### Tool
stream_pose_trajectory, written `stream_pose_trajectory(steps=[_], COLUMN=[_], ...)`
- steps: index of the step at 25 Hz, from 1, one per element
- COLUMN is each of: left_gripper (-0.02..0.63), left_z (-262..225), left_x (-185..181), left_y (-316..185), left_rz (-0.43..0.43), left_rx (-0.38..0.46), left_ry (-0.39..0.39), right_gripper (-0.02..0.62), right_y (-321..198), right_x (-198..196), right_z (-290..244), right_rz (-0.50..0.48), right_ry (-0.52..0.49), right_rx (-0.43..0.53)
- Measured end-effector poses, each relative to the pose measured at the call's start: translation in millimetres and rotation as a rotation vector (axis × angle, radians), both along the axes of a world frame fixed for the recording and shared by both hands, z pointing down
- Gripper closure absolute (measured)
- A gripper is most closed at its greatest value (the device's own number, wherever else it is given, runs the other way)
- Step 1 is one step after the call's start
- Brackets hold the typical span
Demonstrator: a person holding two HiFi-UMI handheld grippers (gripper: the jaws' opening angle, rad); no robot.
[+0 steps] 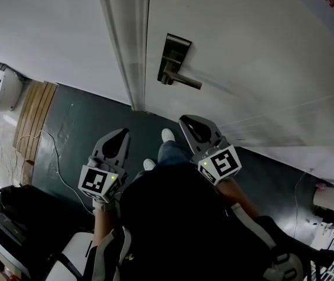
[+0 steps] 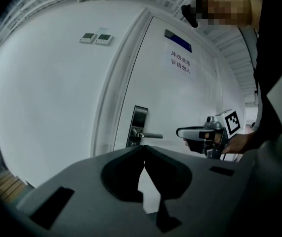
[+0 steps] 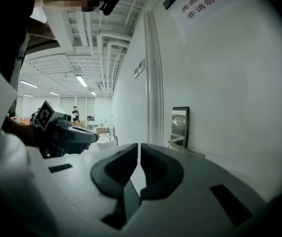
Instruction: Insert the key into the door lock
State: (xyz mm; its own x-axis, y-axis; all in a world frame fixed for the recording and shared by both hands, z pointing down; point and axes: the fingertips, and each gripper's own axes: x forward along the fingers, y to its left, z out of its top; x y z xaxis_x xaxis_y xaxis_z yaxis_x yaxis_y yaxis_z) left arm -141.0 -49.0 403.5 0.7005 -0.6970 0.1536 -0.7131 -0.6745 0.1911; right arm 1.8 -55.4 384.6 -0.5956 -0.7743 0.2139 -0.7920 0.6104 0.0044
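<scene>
Two grey shells here, left gripper and right gripper, each carrying a black-and-white marker cube. The person wears a dark top, blue jeans and white shoes.

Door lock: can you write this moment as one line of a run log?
left tool: shut, empty | right tool: shut, empty | door lock: untouched, both tools apart from it

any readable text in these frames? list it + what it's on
"库房重地" over "非请勿入": red print, two rows, on the sign stuck to the door.
Blue plaque above that sign: too small to read.
Two wall panels left of the door frame: too small to read.
Nothing else legible.
</scene>
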Motion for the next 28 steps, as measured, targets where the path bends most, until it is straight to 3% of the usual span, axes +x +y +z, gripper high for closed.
stream_pose_trajectory(steps=[12,28], left_gripper=[0.598,0.598], left_z=[-2,6], left_x=[1,5], left_y=[8,17], left_rz=[0.011,0.012], left_rx=[0.035,0.005], left_ry=[-0.004,0.0], right_gripper=[0.565,0.565], right_y=[11,21], right_x=[7,12], right_z=[14,17], right_rz=[0.024,0.04], right_ry=[0.051,0.067], right_rx=[-0.036,-0.037])
